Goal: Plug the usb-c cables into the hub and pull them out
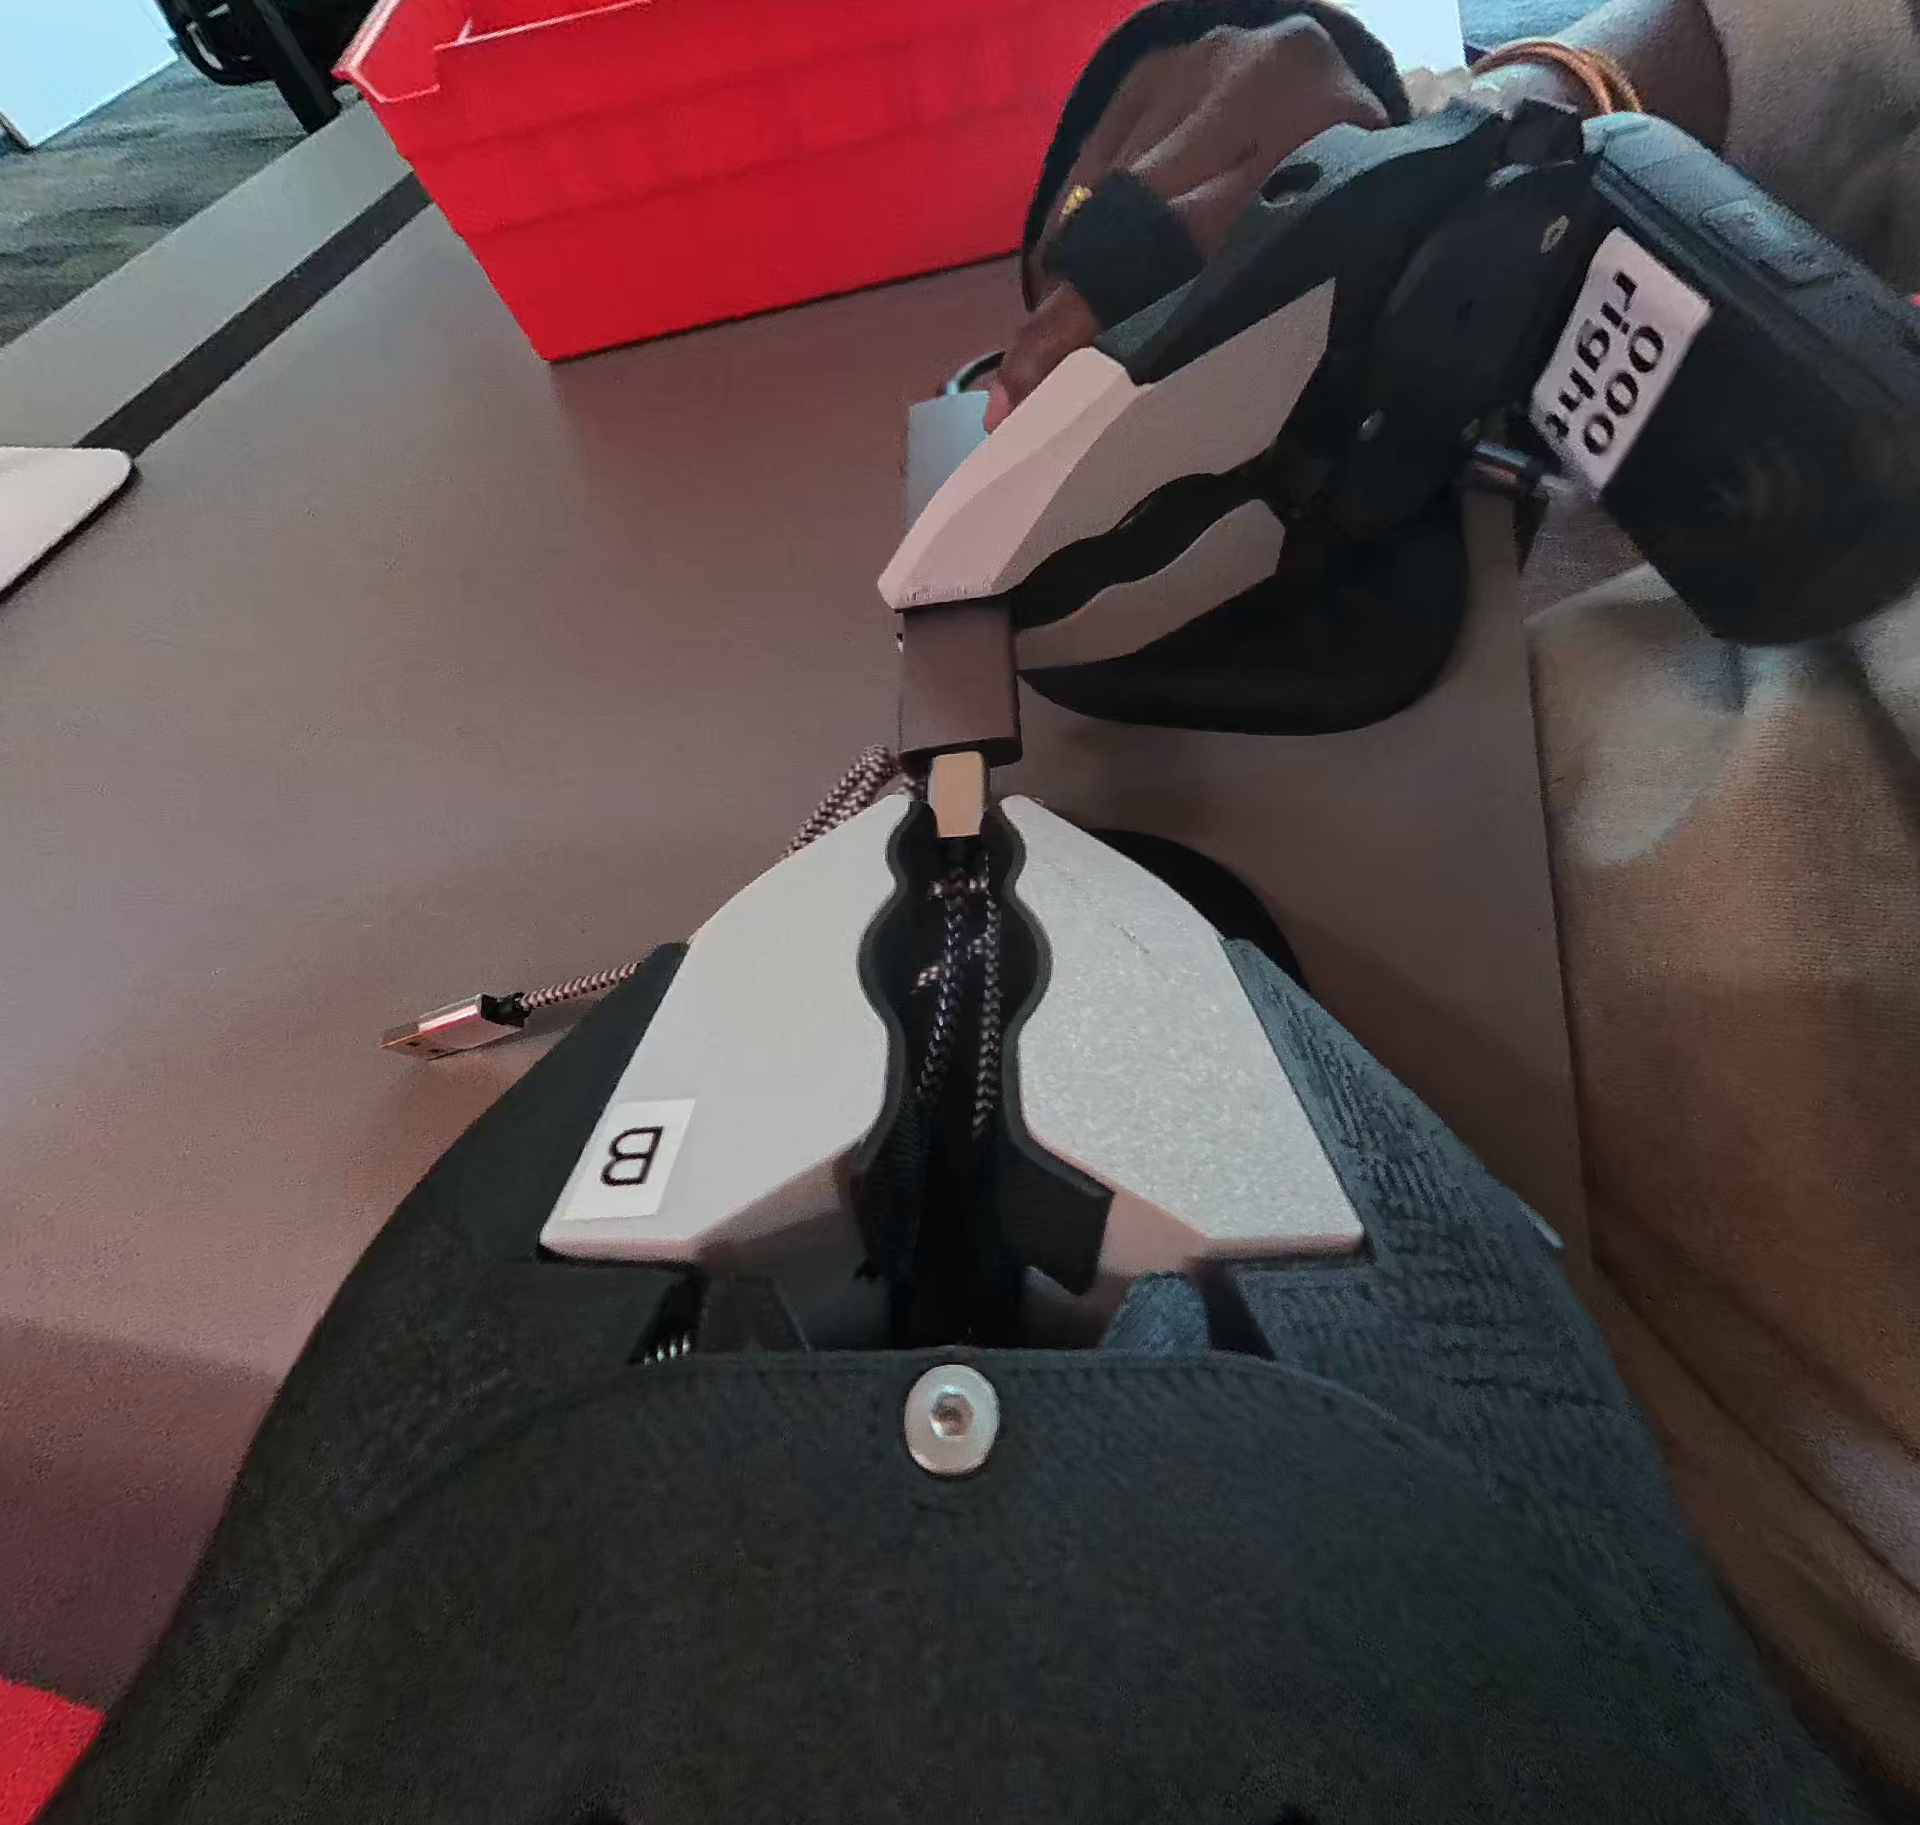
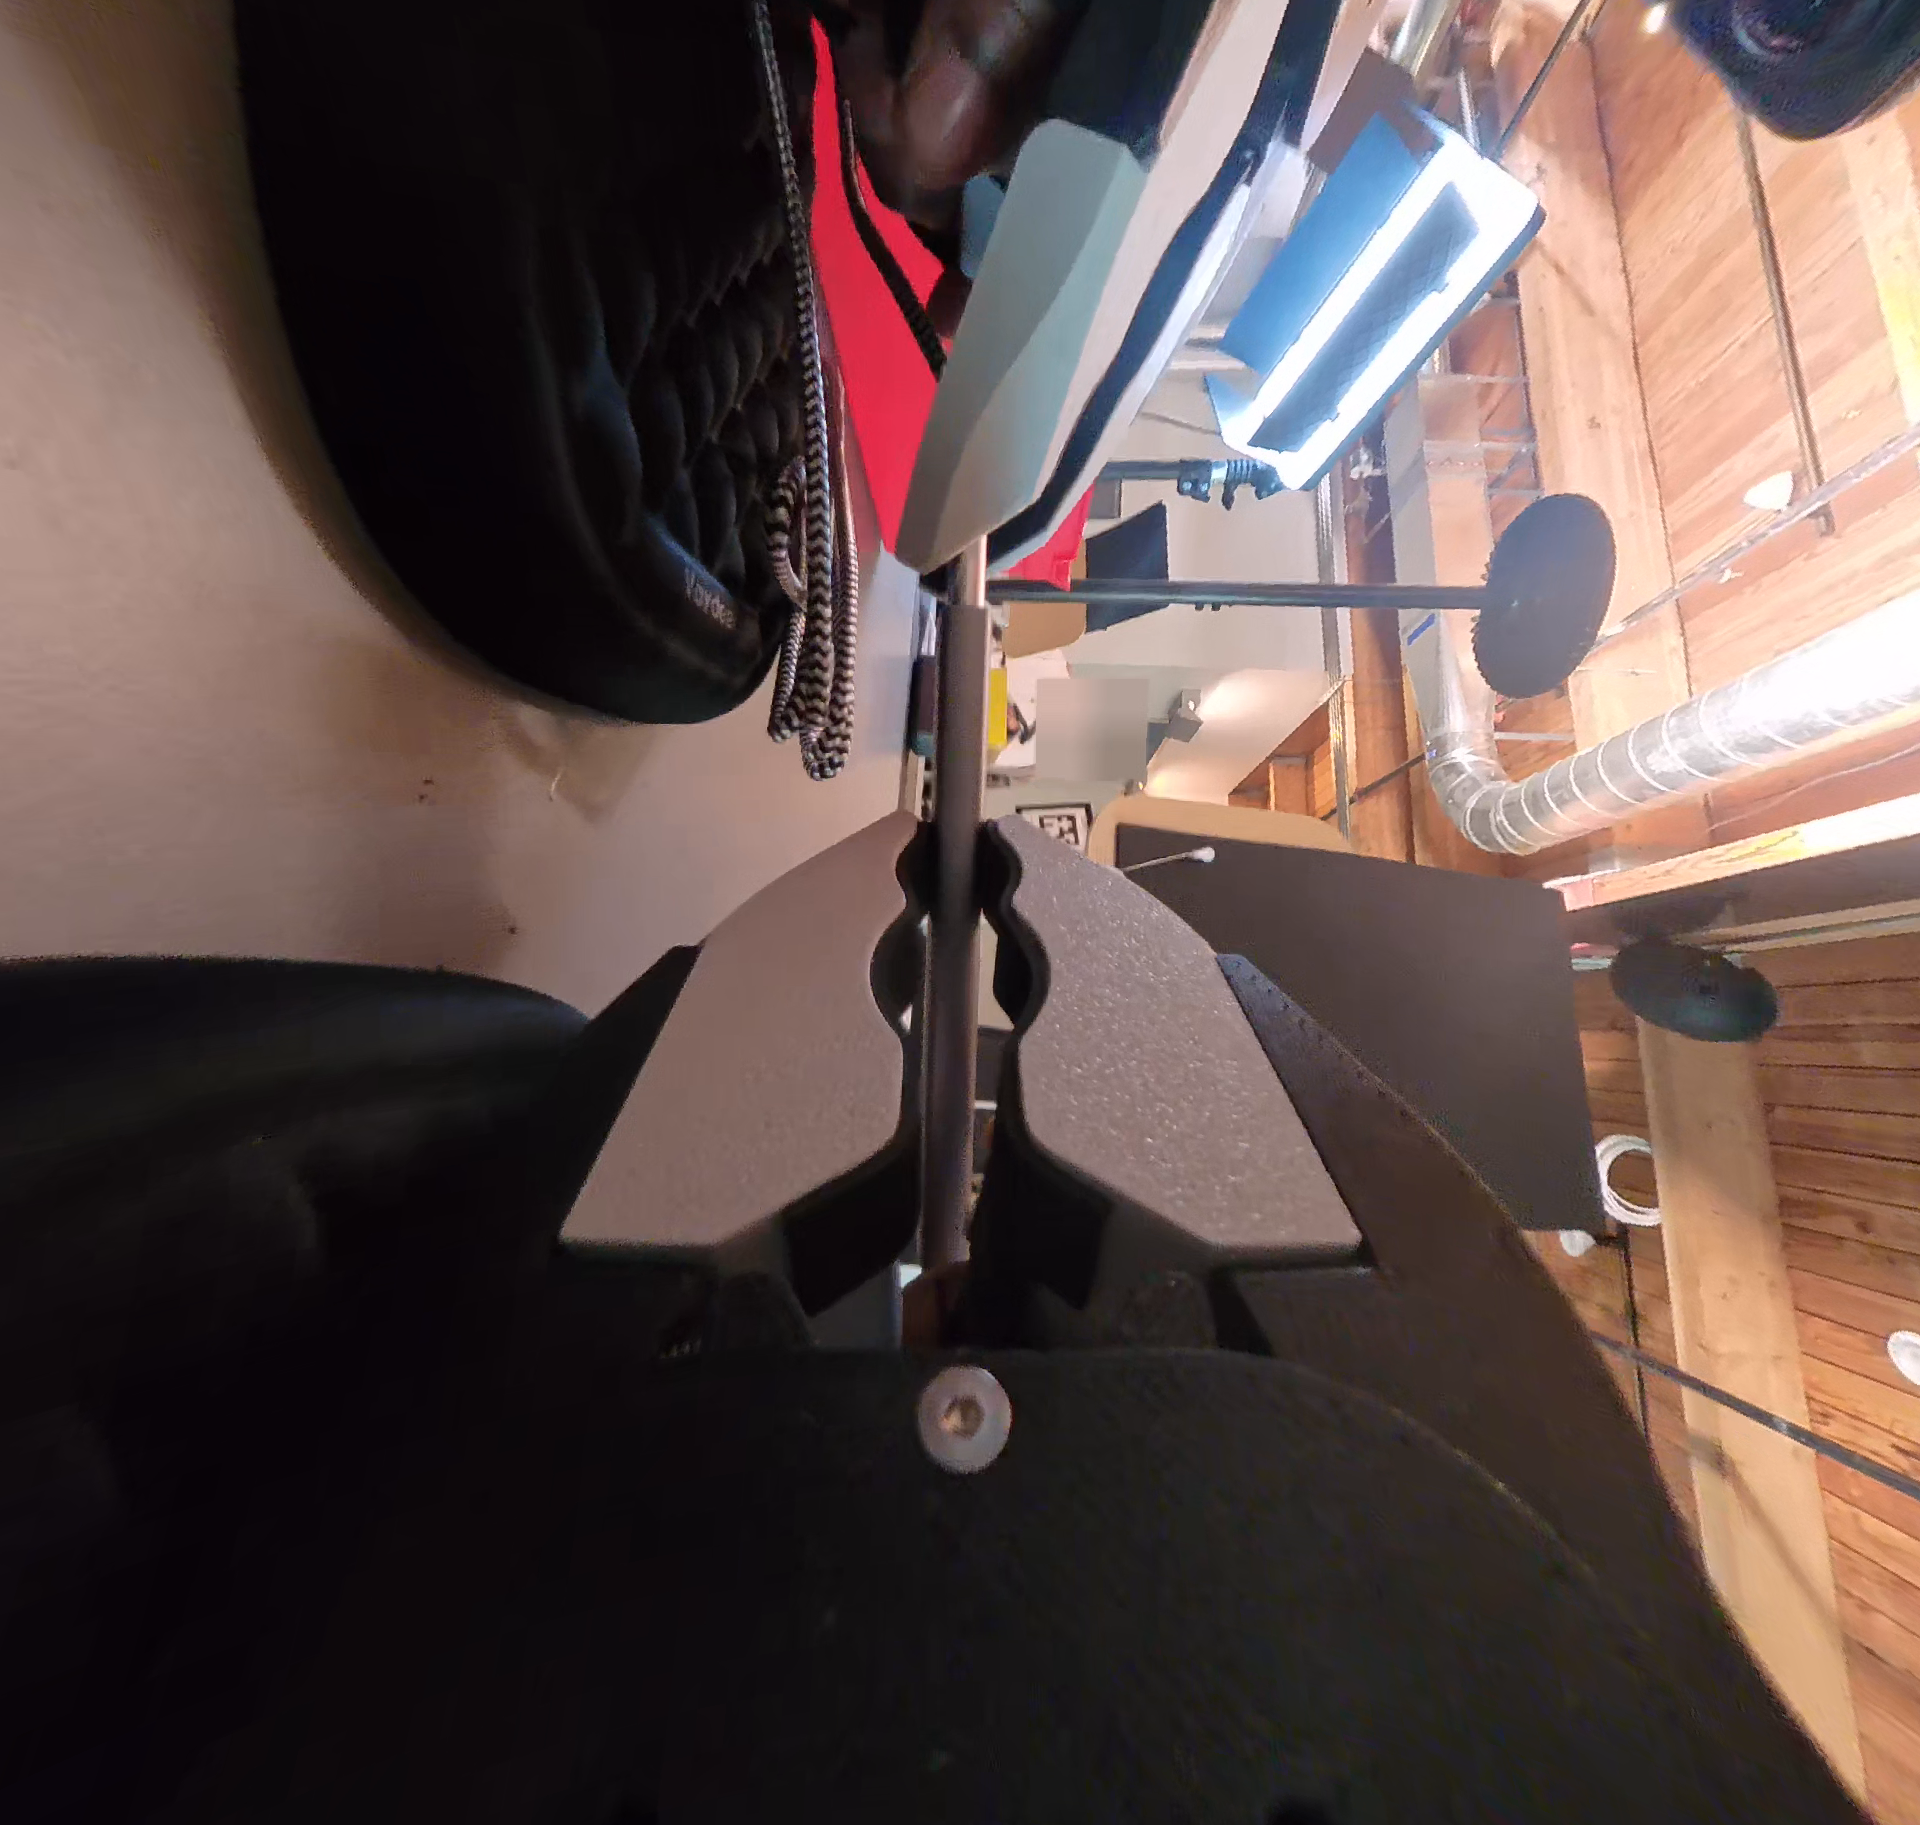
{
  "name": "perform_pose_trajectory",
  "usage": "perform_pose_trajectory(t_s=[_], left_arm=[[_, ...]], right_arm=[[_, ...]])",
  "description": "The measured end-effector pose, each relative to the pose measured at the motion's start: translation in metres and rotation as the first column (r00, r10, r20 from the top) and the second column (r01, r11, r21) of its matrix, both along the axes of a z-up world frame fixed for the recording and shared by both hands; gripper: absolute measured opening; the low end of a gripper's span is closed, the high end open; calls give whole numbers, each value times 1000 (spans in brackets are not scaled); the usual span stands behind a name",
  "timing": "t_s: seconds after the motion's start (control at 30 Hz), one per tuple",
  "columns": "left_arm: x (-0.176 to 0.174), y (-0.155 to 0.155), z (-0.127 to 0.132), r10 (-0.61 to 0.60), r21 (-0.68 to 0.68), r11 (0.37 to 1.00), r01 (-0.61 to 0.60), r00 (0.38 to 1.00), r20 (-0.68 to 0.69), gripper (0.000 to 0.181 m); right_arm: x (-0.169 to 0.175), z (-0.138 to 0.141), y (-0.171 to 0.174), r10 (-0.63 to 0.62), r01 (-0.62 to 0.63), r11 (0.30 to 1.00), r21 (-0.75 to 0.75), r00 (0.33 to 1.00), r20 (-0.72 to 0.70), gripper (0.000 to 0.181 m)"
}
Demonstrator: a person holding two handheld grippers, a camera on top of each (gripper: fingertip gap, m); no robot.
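My left gripper (image 1: 954,819) is shut on a braided usb-c cable (image 1: 961,954) just behind its silver plug (image 1: 954,793). The plug's front end meets the end face of the dark grey hub (image 1: 956,679), and no bare connector tip shows. My right gripper (image 1: 945,596), held by a hand, is shut on the hub from above right. In the right wrist view the hub (image 2: 951,944) shows edge-on between my right gripper's (image 2: 951,840) closed fingers. The left gripper (image 2: 951,560) comes in from the top with the plug (image 2: 971,580).
A red bin (image 1: 769,113) stands at the back of the brown table (image 1: 468,632). The cable's usb-a end (image 1: 447,1027) lies on the table to the left. A black padded rest (image 1: 1299,653) lies under the right gripper. More braided cable (image 2: 816,580) hangs beside another black pad (image 2: 520,321). One gripper's finger ends stand about 4 cm off the other's.
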State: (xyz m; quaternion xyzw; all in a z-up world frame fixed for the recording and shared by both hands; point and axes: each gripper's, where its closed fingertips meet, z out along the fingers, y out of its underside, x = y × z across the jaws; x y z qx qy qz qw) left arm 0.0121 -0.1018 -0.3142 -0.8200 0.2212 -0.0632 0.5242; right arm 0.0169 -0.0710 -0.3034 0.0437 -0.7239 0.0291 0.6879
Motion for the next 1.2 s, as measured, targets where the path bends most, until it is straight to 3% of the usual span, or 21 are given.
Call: perform_pose_trajectory(t_s=[0.17,0.43,0.77,1.03,1.2], left_arm=[[-6,3,1,54,5,999,-54,999,4,8],[-4,3,1,36,9,999,-36,999,-3,8],[-3,5,-4,42,4,999,-42,994,-98,10],[-3,3,9,47,86,995,-40,995,-86,9],[0,3,19,44,140,990,-34,997,-71,9]], right_arm=[[-5,0,1,-39,39,999,13,999,-13,6],[-4,0,-3,-21,21,1000,14,1000,-12,7],[-4,4,-6,16,-15,999,29,999,-40,8],[-4,13,-7,26,-26,1000,6,998,-64,10],[-10,11,2,-45,64,981,-182,993,106,39]])
